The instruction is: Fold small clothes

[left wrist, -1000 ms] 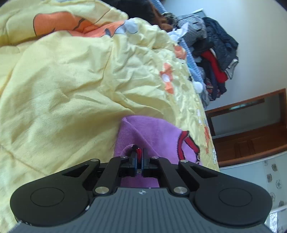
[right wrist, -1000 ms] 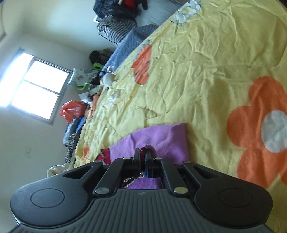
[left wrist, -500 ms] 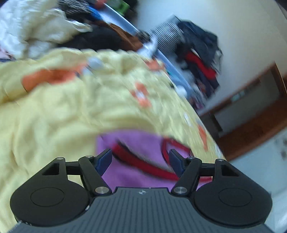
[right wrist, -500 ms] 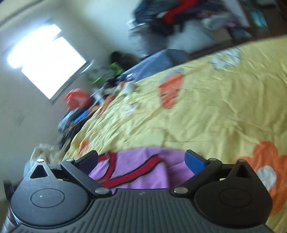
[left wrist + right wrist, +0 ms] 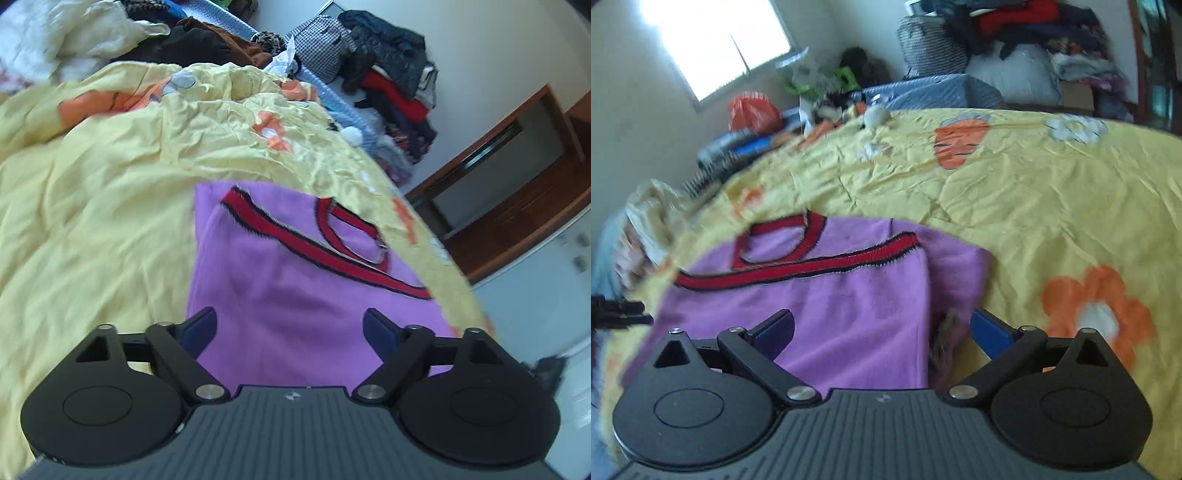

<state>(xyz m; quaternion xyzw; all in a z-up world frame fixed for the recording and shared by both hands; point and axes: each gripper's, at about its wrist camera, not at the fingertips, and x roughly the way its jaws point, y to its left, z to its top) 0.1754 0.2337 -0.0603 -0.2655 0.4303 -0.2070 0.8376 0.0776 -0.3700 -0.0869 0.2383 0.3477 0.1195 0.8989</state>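
A small purple garment with red, dark-edged trim lies folded flat on a yellow bedspread with orange flowers. It also shows in the right wrist view, with a second layer sticking out on its right side. My left gripper is open and empty, raised just above the garment's near edge. My right gripper is open and empty too, over the garment's near right part. Nothing is between either pair of blue-padded fingers.
Piles of clothes and a checked bag stand beyond the bed by the wall. Crumpled bedding and dark clothes lie at the bed's far end. A wooden cabinet stands to the right. A window and clutter are left.
Both grippers were shut on the garment's edge one second ago. They have opened, let it go and pulled up and back. The garment now lies folded flat.
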